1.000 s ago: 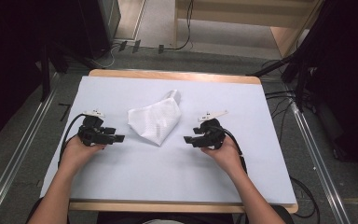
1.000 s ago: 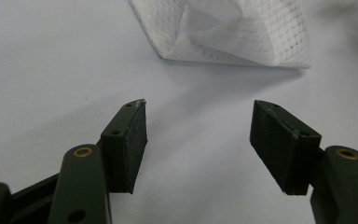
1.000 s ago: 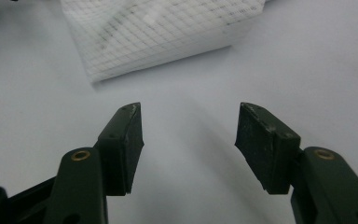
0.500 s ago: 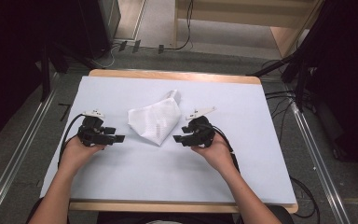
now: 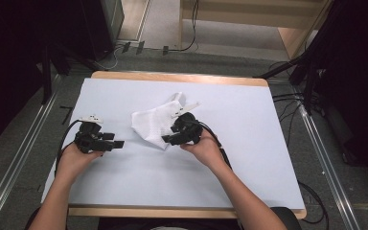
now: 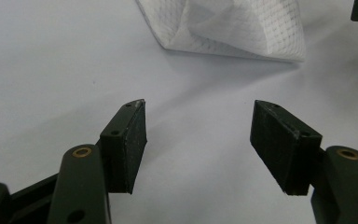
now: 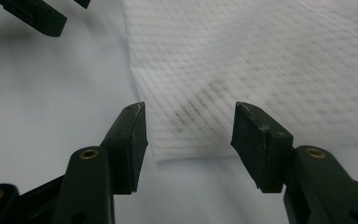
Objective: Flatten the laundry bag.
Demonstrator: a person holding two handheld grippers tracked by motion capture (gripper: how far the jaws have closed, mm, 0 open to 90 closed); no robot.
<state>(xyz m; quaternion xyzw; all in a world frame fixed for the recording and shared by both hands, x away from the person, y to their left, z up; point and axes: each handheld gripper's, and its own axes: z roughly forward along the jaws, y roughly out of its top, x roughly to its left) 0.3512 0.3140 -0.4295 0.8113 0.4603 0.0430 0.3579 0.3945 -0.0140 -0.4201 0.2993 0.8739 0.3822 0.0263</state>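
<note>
**Right gripper now at the cloth's near corner**

Moved in from the right over the last second – right gripper (image 5: 168, 139) now at the near corner of the white cloth (image 5: 159, 123), where a second ago lay well clear of it. Jaws apart, nothing pinched: closed a little, then just been opening again, with the cloth's corner lying between and beyond them on the table (image 5: 249, 158) in the right gripper view. Cloth crumpled at the middle of the table, slightly towards the far side. Left gripper (image 5: 117, 143) unmoved, resting to the left of the cloth and apart from it, jaws wide – nothing between them. Likely the approach to a first grasp; a pinch on that corner probably next.
</note>
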